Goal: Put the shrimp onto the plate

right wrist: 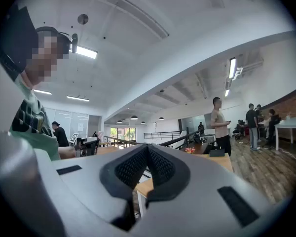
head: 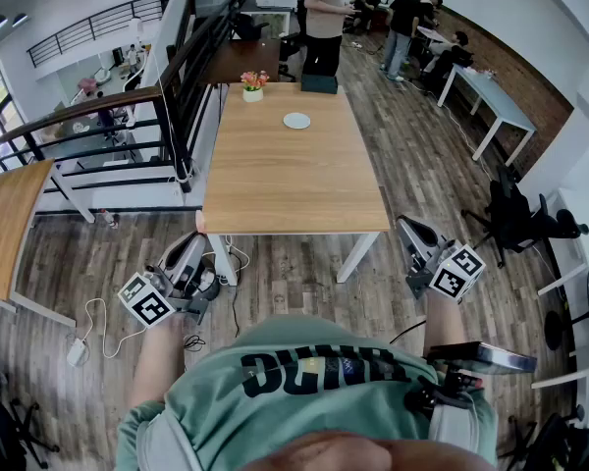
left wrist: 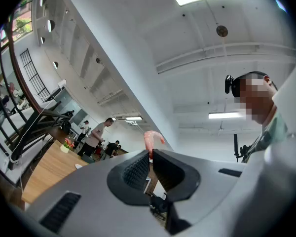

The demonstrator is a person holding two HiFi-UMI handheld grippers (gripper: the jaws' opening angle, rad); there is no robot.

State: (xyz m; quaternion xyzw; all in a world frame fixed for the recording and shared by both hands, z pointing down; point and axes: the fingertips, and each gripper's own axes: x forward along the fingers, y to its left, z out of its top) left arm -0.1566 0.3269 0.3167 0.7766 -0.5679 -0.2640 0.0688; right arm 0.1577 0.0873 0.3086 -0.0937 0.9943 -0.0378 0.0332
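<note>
Open floor [head: 294, 278] before the table [head: 285, 180]
Left gripper [left wrist: 150, 153] pinches the shrimp [left wrist: 152, 138]; right gripper [right wrist: 148, 148] pressed together, empty; plate [head: 296, 121] well beyond both.

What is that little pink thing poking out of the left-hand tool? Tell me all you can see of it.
The shrimp is small, pale pink and curved like a hook, glossy, perhaps plastic. Its lower end is pinched between the closed jaws of the left gripper; the curled end sticks up past their tips, touching nothing else. It is held in the air, far from the plate.
</note>
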